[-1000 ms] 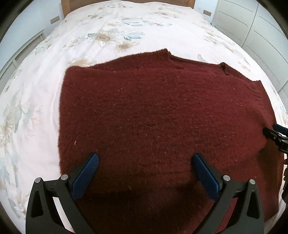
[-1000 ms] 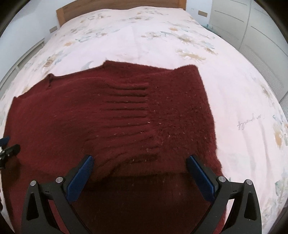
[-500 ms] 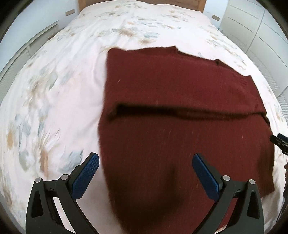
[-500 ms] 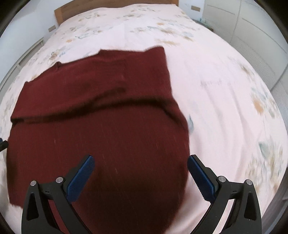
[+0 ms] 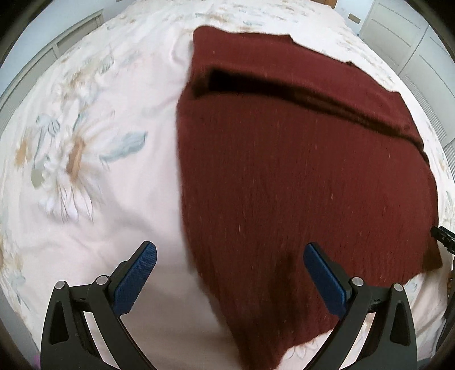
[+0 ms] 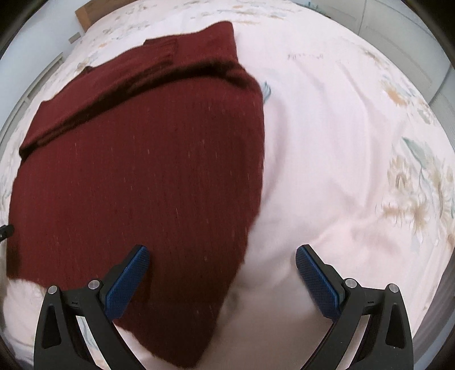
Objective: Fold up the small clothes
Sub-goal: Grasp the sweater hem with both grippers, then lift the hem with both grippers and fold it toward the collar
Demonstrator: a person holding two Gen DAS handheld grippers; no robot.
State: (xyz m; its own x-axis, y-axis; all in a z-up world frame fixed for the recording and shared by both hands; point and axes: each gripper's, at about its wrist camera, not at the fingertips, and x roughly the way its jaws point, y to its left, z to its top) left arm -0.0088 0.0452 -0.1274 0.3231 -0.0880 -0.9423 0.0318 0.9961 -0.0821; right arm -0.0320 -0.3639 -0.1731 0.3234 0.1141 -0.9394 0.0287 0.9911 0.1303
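Note:
A dark red knitted sweater (image 5: pixel 298 170) lies folded on the bed, its near half doubled over the far half with a dark fold gap across the back. The same sweater (image 6: pixel 142 176) fills the left of the right wrist view. My left gripper (image 5: pixel 230 273) is open above the sweater's left edge, nothing between its blue pads. My right gripper (image 6: pixel 221 273) is open above the sweater's right edge, also holding nothing. The tip of the right gripper (image 5: pixel 443 236) shows at the right rim of the left wrist view.
The bed is covered by a pale pink floral sheet (image 5: pixel 85 159), bare to the left of the sweater and to its right (image 6: pixel 341 159). White wardrobe doors (image 5: pixel 412 37) stand beyond the bed's right side. A wooden headboard (image 6: pixel 85 11) is at the far end.
Both grippers have pulled back toward the near edge of the bed and spread apart. The sweater, flat a second ago, now lies folded with its near half over the far half.

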